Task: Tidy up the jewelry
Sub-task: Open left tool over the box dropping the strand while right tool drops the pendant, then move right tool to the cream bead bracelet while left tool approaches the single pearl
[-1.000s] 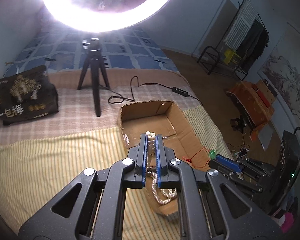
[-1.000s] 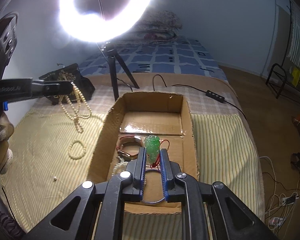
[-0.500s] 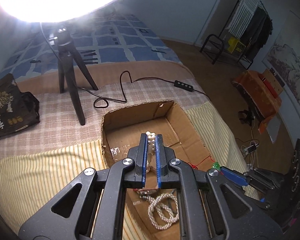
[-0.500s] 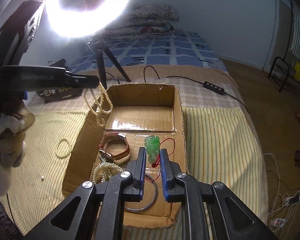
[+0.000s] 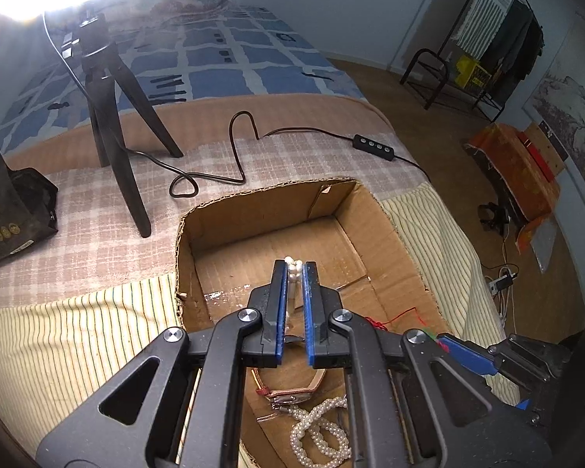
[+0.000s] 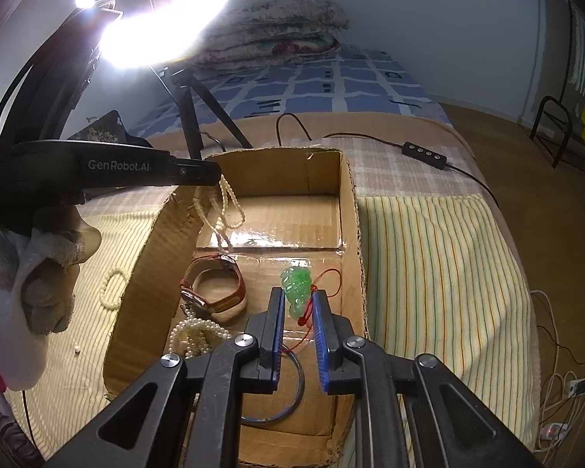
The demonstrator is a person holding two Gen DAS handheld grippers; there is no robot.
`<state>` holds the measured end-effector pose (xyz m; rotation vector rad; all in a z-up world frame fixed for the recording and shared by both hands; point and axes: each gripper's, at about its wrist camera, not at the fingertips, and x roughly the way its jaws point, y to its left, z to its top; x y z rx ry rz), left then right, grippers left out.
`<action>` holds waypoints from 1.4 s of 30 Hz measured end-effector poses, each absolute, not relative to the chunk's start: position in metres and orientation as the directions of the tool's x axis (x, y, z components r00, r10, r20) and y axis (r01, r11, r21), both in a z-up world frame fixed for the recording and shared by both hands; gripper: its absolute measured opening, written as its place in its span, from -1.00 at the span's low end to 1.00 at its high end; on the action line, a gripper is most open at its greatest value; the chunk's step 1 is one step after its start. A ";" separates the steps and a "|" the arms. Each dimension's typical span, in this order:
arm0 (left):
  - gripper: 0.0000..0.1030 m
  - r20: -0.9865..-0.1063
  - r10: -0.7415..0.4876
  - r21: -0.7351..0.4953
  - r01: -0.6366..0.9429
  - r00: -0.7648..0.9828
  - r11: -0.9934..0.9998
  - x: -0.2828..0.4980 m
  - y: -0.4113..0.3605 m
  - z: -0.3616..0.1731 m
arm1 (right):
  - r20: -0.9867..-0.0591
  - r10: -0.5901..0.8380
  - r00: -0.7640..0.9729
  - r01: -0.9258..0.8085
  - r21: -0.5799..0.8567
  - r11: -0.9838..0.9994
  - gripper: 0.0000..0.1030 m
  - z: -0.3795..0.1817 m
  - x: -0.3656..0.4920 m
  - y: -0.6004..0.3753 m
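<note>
My left gripper [image 5: 294,265] is shut on a cream pearl necklace [image 5: 293,271], over the open cardboard box [image 5: 277,199]. From the right wrist view, the left gripper [image 6: 214,171] hovers at the box's left wall and the necklace [image 6: 222,210] dangles inside in loops. My right gripper [image 6: 297,294] is shut on a green jade pendant [image 6: 295,284] with a red cord, low over the box floor. In the box [image 6: 355,234] lie a brown-strap watch [image 6: 214,284], a pile of white pearls [image 6: 195,335] and a blue bangle [image 6: 292,390].
A bead bracelet [image 6: 111,288] and a loose bead [image 6: 77,349] lie on the striped bedspread left of the box. Behind the box stand a ring-light tripod [image 5: 113,148] and its cable with a controller [image 5: 372,147]. A black bag [image 5: 4,210] sits far left.
My left gripper has carried the necklace right and down, from over the bedspread to over the box. The right gripper has sunk slightly with the pendant.
</note>
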<state>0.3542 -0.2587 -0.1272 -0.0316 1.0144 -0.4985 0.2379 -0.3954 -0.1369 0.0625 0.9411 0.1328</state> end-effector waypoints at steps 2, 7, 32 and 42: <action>-0.90 -0.803 -0.412 -0.248 0.386 0.430 0.888 0.355 -0.259 -0.128 | -0.802 0.143 0.580 -0.086 0.115 0.990 -0.54 -0.138 0.238 -0.396; -0.90 -0.805 -0.404 -0.240 0.384 0.435 0.892 0.354 -0.257 -0.127 | -0.803 0.134 0.581 -0.090 0.101 0.991 -0.45 -0.137 0.236 -0.393; -0.90 -0.764 -0.370 -0.186 0.369 0.529 0.911 0.290 -0.156 -0.060 | -0.773 0.144 0.618 -0.144 0.069 0.987 0.10 -0.089 0.188 -0.354; -0.64 -0.753 -0.353 -0.203 0.314 0.555 0.928 0.247 -0.084 -0.051 | -0.749 0.181 0.637 -0.156 0.105 0.982 0.69 -0.070 0.165 -0.324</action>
